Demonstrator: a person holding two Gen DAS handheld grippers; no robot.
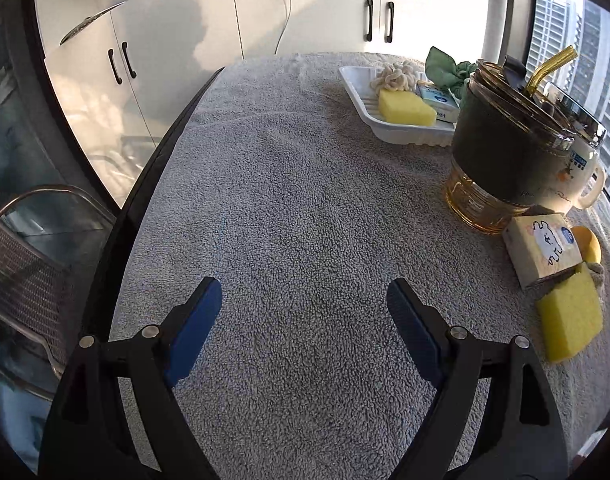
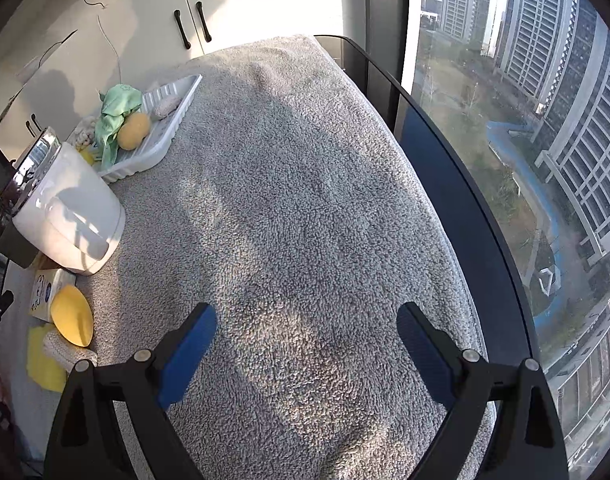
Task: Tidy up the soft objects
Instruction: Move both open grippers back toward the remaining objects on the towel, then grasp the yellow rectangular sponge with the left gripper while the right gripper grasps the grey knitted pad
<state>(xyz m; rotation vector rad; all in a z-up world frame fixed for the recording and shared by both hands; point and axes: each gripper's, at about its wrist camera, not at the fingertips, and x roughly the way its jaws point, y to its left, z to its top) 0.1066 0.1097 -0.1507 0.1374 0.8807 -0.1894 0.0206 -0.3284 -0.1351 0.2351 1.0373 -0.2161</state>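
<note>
So both tongs are wide open with nothing in them, left tongs (image 1: 303, 300) and right tongs (image 2: 307, 326) just over bare towel (image 1: 289, 184). Loose stuff sits right of the left tongs: a yellow sponge (image 1: 571, 320) and a tissue pack (image 1: 545, 246), with the white tray (image 1: 369, 110) further ahead. Sponge looks light and squishy, so I'd pinch it across the short sides.

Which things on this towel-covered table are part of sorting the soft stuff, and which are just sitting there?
Part of the job:
white tray
yellow sponge in the tray
cream scrunchie
green cloth
loose yellow sponge
round yellow sponge

Just lying about:
amber tumbler with straw
white mug
small carton
</note>
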